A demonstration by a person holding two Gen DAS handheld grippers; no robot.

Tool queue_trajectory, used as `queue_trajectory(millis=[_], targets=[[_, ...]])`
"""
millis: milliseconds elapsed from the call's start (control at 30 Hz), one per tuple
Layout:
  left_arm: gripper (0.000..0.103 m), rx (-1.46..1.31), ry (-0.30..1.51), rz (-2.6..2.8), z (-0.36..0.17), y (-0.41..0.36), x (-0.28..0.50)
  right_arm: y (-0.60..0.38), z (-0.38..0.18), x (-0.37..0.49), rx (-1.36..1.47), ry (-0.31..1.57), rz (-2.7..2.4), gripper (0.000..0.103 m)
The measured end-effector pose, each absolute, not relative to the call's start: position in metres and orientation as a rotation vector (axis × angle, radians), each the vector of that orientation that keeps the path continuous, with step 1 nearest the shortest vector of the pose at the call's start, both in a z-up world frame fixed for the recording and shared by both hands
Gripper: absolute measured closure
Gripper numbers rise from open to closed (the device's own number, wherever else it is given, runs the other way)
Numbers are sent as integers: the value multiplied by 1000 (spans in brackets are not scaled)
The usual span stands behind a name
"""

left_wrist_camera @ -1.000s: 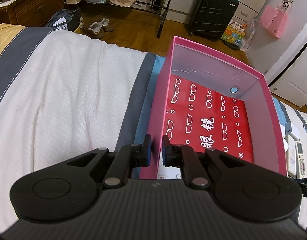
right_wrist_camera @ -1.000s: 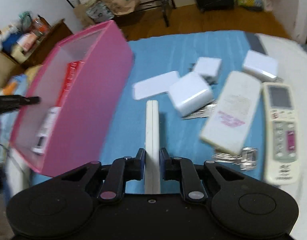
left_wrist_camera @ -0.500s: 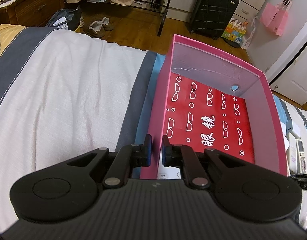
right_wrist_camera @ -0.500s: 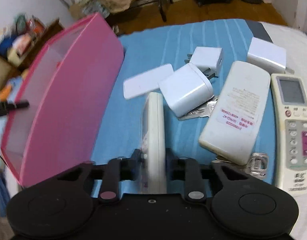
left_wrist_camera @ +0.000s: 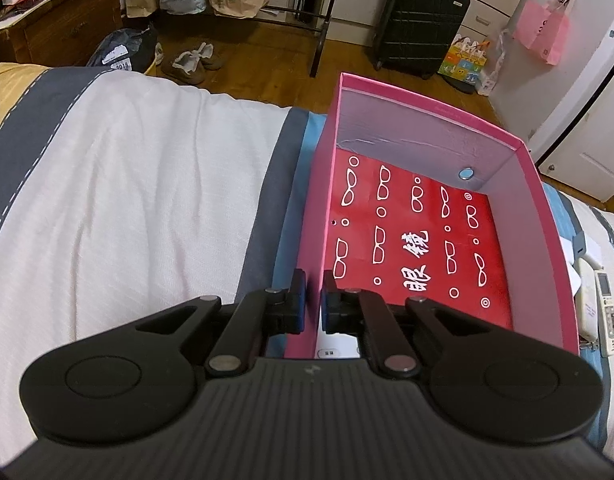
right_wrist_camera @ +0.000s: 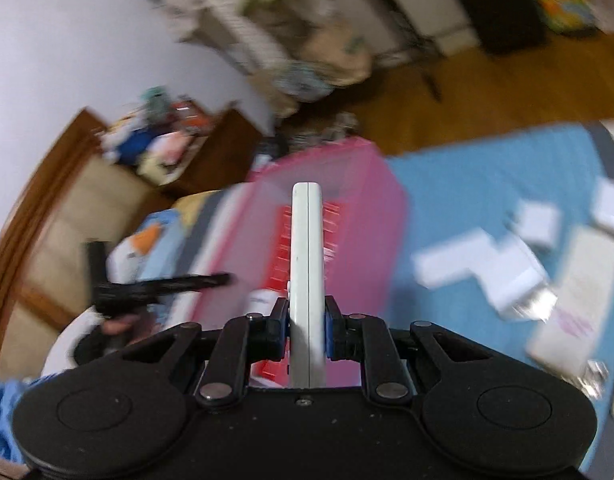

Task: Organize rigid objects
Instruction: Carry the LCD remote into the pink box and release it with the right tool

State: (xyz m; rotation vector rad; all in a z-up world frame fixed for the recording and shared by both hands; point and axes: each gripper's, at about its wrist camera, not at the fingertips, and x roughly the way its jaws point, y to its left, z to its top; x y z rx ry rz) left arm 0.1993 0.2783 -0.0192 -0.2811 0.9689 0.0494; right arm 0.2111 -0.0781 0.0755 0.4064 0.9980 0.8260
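A pink box with a red glasses-patterned sheet on its floor sits on the bed. My left gripper is shut on the box's near left wall, one finger outside and one inside. A white item lies in the box's near end, mostly hidden. My right gripper is shut on a white remote held edge-on, raised in front of the pink box. The right wrist view is blurred and also shows the left gripper at the box's side.
White chargers and another remote lie on the blue blanket right of the box. Two remotes show past the box's right wall. A wooden dresser, bags and a suitcase stand on the floor beyond the bed.
My right gripper has lifted the white remote off the blanket and swung up and left toward the pink box. The left gripper has kept its hold on the box wall.
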Motion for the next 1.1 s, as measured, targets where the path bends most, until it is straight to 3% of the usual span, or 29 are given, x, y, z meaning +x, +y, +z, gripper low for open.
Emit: queue_trajectory(millis=[200,467,1100], targets=[[97,-281,968,48,-20,279,200,18,86,242,129,1161,985,82],[96,-281,967,33,-19,280,198,112,34,280,-384,1296,1058,82],[95,-281,938,-26,-23,287,192,182,-15,324,-682,1345,1351,82]])
